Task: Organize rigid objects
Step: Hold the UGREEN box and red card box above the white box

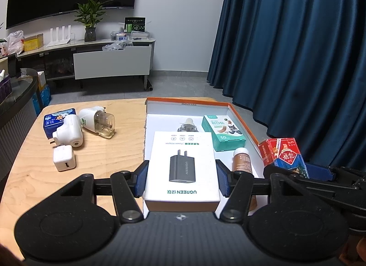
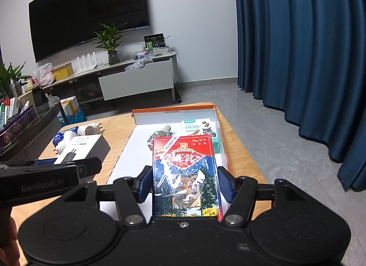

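My left gripper (image 1: pixel 181 180) is shut on a white power adapter box (image 1: pixel 181 165), its blue pads pressing both long sides, above the near left edge of the white tray with an orange rim (image 1: pixel 242 119). My right gripper (image 2: pixel 185 184) is shut on a red and blue playing-card box (image 2: pixel 186 170), held over the tray's (image 2: pixel 219 124) near right part. The card box (image 1: pixel 284 155) also shows at the right of the left wrist view. In the tray lie a green plaster box (image 1: pixel 223 135), a brown bottle (image 1: pixel 242 159) and a small clear-wrapped item (image 1: pixel 187 125).
On the wooden table (image 1: pixel 103 174) left of the tray lie a blue tin (image 1: pixel 52 121), a white plug device (image 1: pixel 68 134), a clear-bottomed plug-in vaporizer (image 1: pixel 98 122) and a white charger cube (image 1: pixel 64 158). A blue curtain (image 1: pixel 297 60) hangs at the right; a TV cabinet stands behind.
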